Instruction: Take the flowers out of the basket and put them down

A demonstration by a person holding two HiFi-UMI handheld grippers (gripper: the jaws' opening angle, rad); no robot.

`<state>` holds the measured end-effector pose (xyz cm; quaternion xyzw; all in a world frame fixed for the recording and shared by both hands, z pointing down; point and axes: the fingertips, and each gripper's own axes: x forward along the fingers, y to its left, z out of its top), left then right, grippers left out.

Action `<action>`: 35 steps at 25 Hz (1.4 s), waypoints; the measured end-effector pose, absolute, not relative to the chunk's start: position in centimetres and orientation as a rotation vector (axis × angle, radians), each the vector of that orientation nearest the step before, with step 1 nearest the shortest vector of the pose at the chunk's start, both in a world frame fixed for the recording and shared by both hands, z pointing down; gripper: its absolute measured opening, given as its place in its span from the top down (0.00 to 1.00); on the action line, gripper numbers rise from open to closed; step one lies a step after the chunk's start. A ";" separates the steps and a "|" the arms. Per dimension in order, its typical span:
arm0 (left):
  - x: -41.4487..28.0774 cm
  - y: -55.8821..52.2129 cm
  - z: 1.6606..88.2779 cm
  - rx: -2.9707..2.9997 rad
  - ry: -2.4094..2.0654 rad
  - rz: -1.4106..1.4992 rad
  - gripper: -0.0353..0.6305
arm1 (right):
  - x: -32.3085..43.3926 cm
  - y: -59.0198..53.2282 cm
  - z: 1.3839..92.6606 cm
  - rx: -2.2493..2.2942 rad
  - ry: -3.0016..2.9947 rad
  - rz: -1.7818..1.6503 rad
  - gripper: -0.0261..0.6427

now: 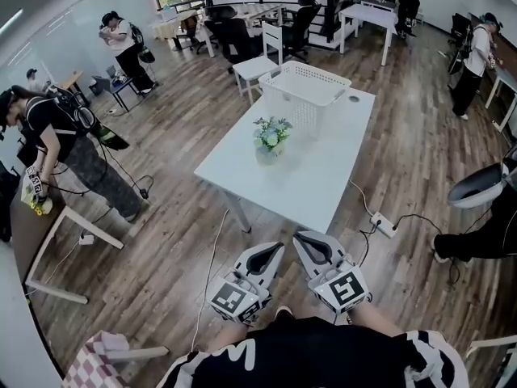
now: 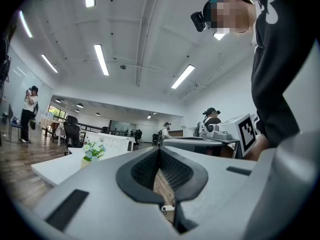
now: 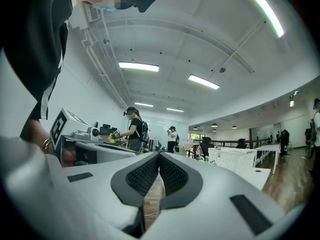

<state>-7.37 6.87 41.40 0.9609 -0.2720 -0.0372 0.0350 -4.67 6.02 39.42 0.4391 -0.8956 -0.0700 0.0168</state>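
The small bunch of pale blue and white flowers stands upright in its low cream pot near the middle of the long white tabletop, a little toward its left edge. It is just in front of the white latticed plastic basket, which sits at the tabletop's far end, and apart from it, not inside it. The removal therefore looks done, and the flowers appear to be down already. The person stands back from the tabletop's near edge with both tools held level and close to the body, well apart from the pot. The left tongs are clenched with nothing between them. The right tongs are likewise pressed together and empty. What remains is probably only to keep clear. The tongs are best held off the near edge, so that nothing bumps the tabletop and rocks the light, top-heavy pot. If the pot does need resetting, the tongs should be released before they reach in. They should then come in level and close on the pot's body rather than the soft blooms. The pot should stay upright and be set down away from any edge and clear of the basket's wall.
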 end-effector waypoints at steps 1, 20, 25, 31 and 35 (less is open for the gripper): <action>-7.0 7.7 41.4 2.948 -0.840 -0.115 0.94 | -4.4 7.0 39.5 1.356 -2.787 -0.217 0.94; 2.2 28.7 43.9 2.863 -0.917 -0.086 0.94 | 4.1 27.6 42.7 1.238 -2.804 -0.107 0.94; 2.8 31.6 43.4 2.860 -0.946 -0.102 0.94 | 5.0 30.1 42.0 1.249 -2.822 -0.087 0.94; 2.6 33.2 42.4 2.866 -0.977 -0.122 0.94 | 5.1 32.4 41.0 1.245 -2.842 -0.099 0.94; 2.2 33.8 42.4 2.865 -0.980 -0.133 0.94 | 4.9 32.8 41.0 1.251 -2.845 -0.118 0.94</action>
